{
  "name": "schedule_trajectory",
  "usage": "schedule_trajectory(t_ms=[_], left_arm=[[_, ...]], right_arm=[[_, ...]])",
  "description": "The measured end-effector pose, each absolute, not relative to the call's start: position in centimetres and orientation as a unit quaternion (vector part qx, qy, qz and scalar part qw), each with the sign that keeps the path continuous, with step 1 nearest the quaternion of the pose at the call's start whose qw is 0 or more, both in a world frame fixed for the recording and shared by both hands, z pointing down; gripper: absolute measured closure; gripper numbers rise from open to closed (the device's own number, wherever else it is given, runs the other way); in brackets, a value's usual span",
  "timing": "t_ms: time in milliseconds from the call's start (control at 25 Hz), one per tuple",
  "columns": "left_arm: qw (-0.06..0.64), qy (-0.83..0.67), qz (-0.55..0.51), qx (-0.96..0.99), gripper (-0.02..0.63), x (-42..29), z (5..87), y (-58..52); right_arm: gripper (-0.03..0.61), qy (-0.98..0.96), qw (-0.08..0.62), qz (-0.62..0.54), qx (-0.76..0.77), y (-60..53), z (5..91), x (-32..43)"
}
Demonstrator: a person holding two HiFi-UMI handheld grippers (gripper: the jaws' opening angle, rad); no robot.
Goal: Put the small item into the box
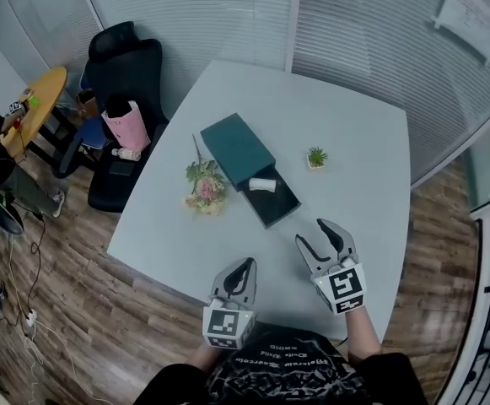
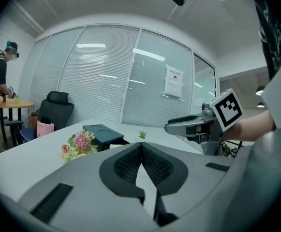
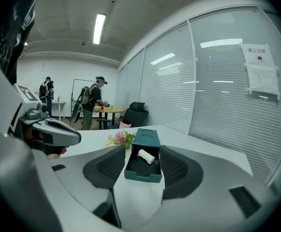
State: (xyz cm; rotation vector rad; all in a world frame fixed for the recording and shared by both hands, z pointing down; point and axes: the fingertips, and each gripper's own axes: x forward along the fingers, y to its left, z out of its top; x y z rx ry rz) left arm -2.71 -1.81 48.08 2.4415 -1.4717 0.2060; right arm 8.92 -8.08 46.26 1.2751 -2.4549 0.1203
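A dark teal box point(image 1: 236, 146) lies in the middle of the white table point(image 1: 354, 142), its drawer point(image 1: 277, 202) pulled out toward me. A small white roll point(image 1: 262, 185) lies inside the drawer, and the right gripper view shows the roll point(image 3: 146, 155) in the box point(image 3: 146, 138) straight ahead between that gripper's jaws. My right gripper point(image 1: 322, 233) hovers open over the near table edge, short of the drawer, with nothing held. My left gripper point(image 1: 246, 268) sits lower left of it, jaws closed together and empty; its pads point(image 2: 130, 161) meet.
A bunch of pink flowers point(image 1: 205, 186) lies just left of the box. A tiny potted plant point(image 1: 316, 157) stands to its right. A black office chair point(image 1: 122, 83) with a pink bag point(image 1: 125, 125) is past the table's left edge. People point(image 3: 89, 103) stand at a round table far off.
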Motion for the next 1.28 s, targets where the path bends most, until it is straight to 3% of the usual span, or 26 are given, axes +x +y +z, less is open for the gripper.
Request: schedule_trajectory(t_ms=[360, 840, 1080, 1280], left_arm=[[0.135, -0.489, 0.07, 0.859, 0.595, -1.5, 47.2, -0.4], [0.142, -0.484, 0.073, 0.86, 0.595, -1.2, 47.8, 0.1], [0.154, -0.484, 0.065, 0.859, 0.595, -1.1, 47.6, -0.1], [0.143, -0.485, 0.075, 0.86, 0.595, -1.2, 47.7, 0.1]], right_arm=[[0.341, -0.84, 0.14, 0.068, 0.52, -2.7, 47.4, 11.7], [0.347, -0.838, 0.159, 0.081, 0.516, 0.3, 49.4, 11.2], [0.535, -0.85, 0.169, 0.076, 0.492, 0.1, 49.2, 9.9], [0.568, -0.858, 0.156, 0.082, 0.483, 0.1, 48.9, 9.4]])
